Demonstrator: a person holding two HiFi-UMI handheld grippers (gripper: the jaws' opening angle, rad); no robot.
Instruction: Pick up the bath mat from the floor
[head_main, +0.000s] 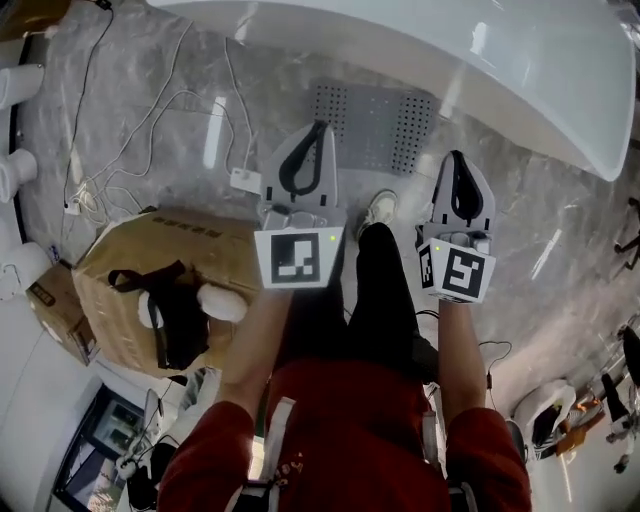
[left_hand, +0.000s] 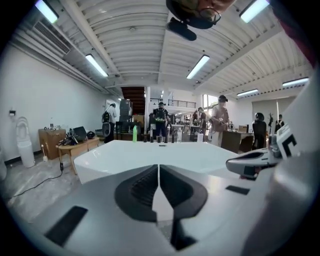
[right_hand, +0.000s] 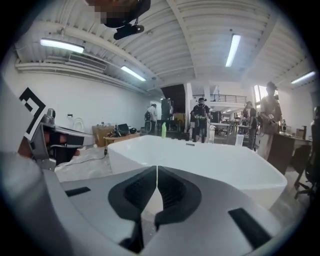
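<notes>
Jaws closed, bath mat seemingly lengthwise along tub

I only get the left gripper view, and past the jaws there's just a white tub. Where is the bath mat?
Observer: In the head view the bath mat, a grey perforated sheet, lies flat on the floor beside the tub.
Operator: How does it sit relative to my left gripper?
Observer: The left gripper shows over the mat's left edge. I cannot tell whether it touches.
Operator: And the right gripper?
Observer: The right gripper is shut, with nothing between its jaws.
</notes>
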